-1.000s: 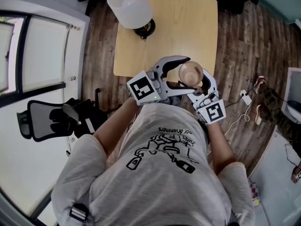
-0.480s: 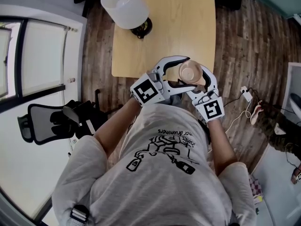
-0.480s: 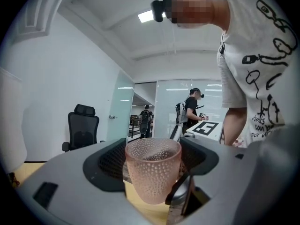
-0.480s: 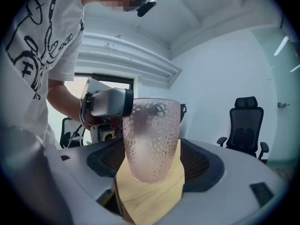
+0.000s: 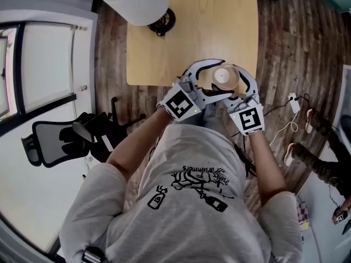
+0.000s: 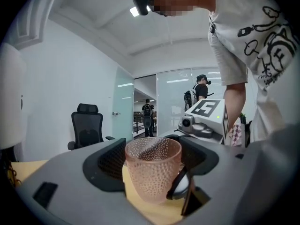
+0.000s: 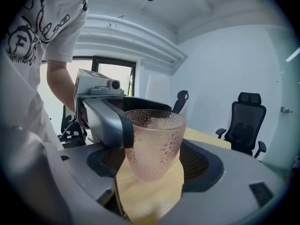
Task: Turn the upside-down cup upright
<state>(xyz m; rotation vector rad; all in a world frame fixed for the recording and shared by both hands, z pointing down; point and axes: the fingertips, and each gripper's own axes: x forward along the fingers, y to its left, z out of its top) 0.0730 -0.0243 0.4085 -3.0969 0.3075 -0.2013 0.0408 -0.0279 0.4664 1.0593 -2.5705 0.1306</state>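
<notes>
The pink, translucent, dimpled cup (image 5: 224,76) sits mouth-up just above the centre of the head view, over the near edge of the light wooden table (image 5: 164,48). Both tools pinch it at once. The left hand-held gripper (image 6: 152,165) has narrowed its jaws to cup width, pads touching the wall up near the rim. The right hand-held gripper (image 7: 154,161) is closed on it from the opposite side (its fingertip shows lower down, by the base). A white lampshade (image 5: 134,1) fills the upper left.
</notes>
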